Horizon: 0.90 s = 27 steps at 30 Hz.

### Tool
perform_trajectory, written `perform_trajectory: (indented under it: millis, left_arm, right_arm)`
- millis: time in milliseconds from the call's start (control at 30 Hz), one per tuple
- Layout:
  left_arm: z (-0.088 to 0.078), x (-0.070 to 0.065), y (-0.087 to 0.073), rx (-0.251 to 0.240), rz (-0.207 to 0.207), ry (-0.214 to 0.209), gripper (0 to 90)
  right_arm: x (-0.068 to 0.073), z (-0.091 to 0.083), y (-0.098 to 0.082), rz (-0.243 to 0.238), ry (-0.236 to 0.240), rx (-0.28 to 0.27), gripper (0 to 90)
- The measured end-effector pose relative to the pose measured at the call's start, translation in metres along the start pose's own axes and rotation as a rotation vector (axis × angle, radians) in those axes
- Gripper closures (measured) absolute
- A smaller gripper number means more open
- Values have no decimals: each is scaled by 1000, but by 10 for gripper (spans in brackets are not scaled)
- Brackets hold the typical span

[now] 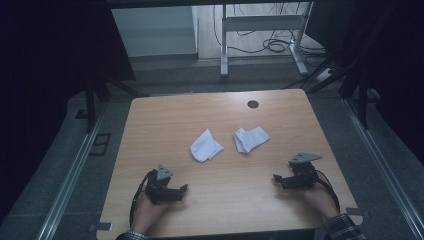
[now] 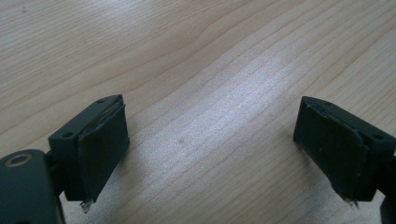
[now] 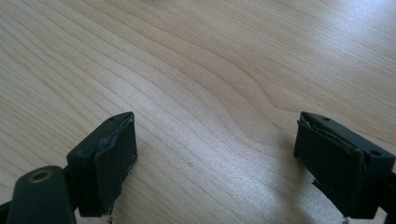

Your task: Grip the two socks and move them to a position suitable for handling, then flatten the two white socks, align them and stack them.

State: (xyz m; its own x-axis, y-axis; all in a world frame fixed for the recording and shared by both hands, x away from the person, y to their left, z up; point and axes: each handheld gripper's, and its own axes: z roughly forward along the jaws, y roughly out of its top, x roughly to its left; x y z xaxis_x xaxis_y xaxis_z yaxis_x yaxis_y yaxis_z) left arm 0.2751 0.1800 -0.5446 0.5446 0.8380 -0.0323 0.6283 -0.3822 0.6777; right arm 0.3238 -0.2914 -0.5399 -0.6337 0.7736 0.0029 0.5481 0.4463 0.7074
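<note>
- The left gripper (image 1: 177,192) rests low on the wooden table (image 1: 165,107) at about 7 o'clock, held in the person's left hand (image 1: 145,210); its jaws stand wide apart with bare wood between them.
- The right gripper (image 1: 280,181) sits at about 4 o'clock, in the right hand (image 1: 317,197); its jaws are spread too, holding nothing.
- Two white socks lie mid-table, near each other but apart: the left sock (image 1: 205,145) at 12 o'clock from the left gripper, the right sock (image 1: 250,139) at 11 o'clock from the right gripper.
- A dark round hole (image 1: 253,104) marks the table's far edge at 12 o'clock.
</note>
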Motion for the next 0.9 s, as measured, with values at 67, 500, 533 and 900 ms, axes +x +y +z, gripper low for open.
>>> perform_trajectory:
  millis: [67,500,533,900]
  left_arm:
    - [0,0,0,0,0,0,100]
    - [0,0,0,-2,-2,0,99]
    - [0,0,0,-2,-2,0,99]
    - [0,0,0,-2,-2,0,99]
  right_arm:
    - [0,0,0,0,0,0,136]
    - [0,-1,1,0,0,12,147]
    - [0,-1,1,-1,-1,17,150]
    - [0,-2,4,19,-1,30,154]
